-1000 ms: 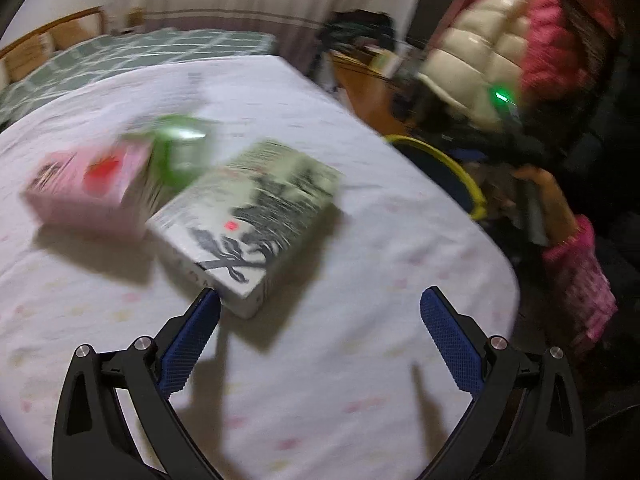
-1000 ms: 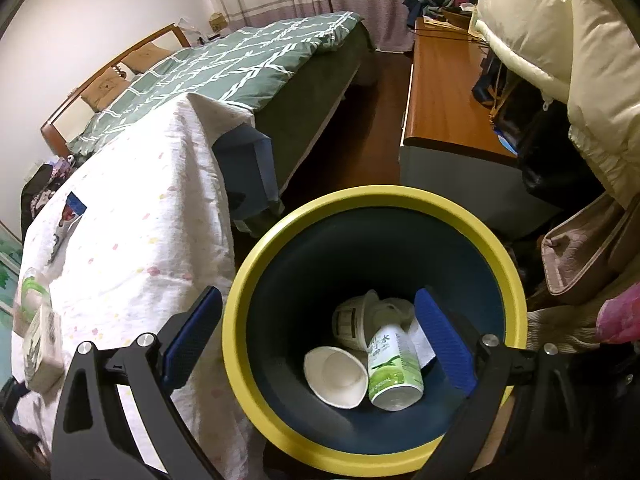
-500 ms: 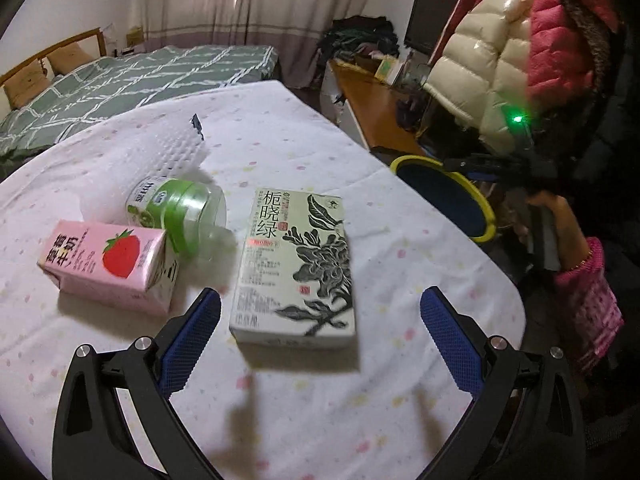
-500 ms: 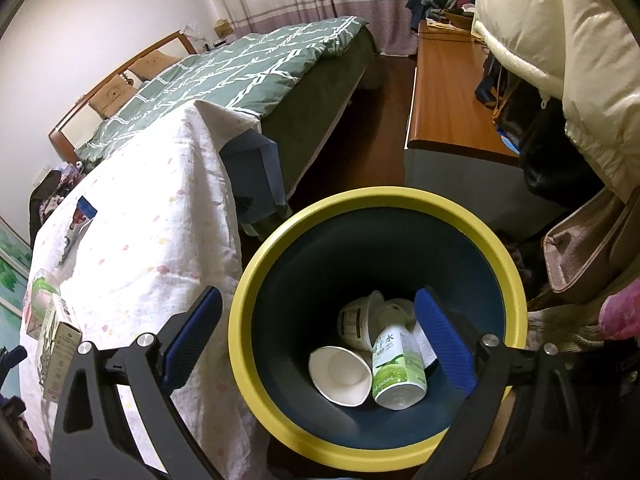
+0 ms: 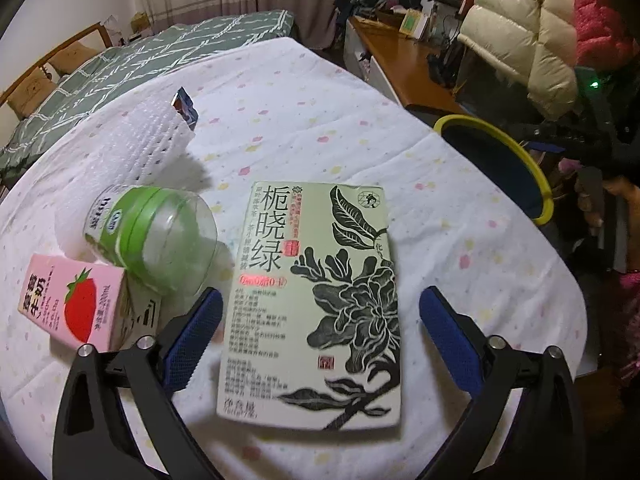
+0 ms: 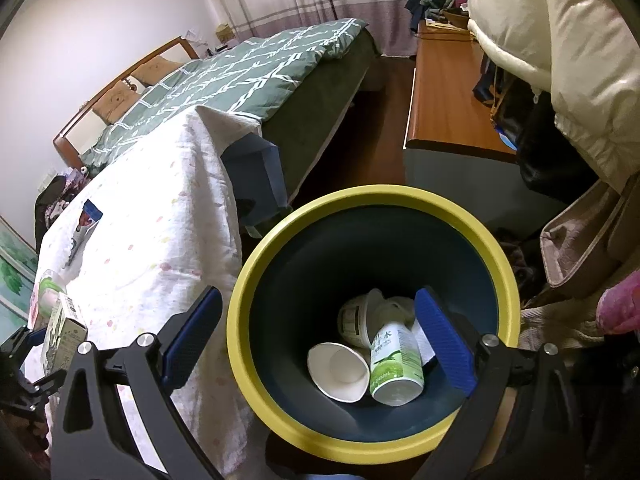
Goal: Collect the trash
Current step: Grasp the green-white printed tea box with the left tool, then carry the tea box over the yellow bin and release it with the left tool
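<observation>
A pale green tea carton (image 5: 316,292) with a black flower print lies flat on the white spotted tablecloth (image 5: 304,120). My left gripper (image 5: 320,312) straddles it, jaws closing, blue pads clear of its sides. Left of it lie a clear bottle with a green label (image 5: 152,232) and a pink strawberry milk carton (image 5: 76,304). My right gripper (image 6: 318,320) hangs open over the yellow-rimmed dark bin (image 6: 240,320), which holds white cups (image 6: 340,368) and a green-labelled bottle (image 6: 394,364).
A white paper towel (image 5: 136,148) and a small blue packet (image 5: 186,108) lie farther back on the table. The bin's rim (image 5: 516,156) shows past the table's right edge. A green bed (image 6: 240,76), a wooden desk (image 6: 444,80) and puffy jackets (image 6: 560,40) surround it.
The left gripper has moved in over the tea carton, which now lies between its fingers, and the jaws have narrowed a little. The right gripper stays over the bin.
</observation>
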Available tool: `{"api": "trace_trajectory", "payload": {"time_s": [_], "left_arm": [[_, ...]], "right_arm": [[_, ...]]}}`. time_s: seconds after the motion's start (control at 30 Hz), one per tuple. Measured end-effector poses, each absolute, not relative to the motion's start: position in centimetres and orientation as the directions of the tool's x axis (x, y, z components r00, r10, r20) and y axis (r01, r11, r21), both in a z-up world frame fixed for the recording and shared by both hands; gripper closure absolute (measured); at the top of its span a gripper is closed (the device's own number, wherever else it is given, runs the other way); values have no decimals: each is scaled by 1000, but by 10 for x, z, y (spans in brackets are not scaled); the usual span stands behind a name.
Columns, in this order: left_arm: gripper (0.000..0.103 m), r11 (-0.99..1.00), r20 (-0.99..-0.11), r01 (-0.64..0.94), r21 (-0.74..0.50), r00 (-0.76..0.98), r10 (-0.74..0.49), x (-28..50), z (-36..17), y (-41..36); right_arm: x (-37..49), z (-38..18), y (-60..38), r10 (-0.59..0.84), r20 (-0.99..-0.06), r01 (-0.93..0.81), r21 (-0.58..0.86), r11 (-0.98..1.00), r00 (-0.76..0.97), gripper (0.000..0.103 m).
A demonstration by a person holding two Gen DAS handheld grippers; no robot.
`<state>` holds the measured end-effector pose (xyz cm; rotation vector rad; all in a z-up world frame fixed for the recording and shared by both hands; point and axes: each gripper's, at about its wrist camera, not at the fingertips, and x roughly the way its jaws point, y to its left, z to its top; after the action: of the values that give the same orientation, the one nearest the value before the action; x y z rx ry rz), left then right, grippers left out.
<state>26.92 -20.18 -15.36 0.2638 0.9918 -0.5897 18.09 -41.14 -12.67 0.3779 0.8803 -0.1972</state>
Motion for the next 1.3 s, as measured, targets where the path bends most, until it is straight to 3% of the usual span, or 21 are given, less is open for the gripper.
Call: {"api": "trace_trajectory", "payload": {"time_s": [0.17,0.77,1.3], "left_arm": [[30,823,-855,569,-3,425,-297,269,-158,-208],[31,757,-812,653,-3,440,-383,248,-113,-263],[31,563,-824,819,-108,244,-512,266,-118,-443]], "right_arm": [[176,-127,-412,-2,-777,311,249,917,630,11],[123,-106,-413,-23,-722,300,257,919,691,11],[35,-116,-455,-164,-736,451,209,867,657,11]]}}
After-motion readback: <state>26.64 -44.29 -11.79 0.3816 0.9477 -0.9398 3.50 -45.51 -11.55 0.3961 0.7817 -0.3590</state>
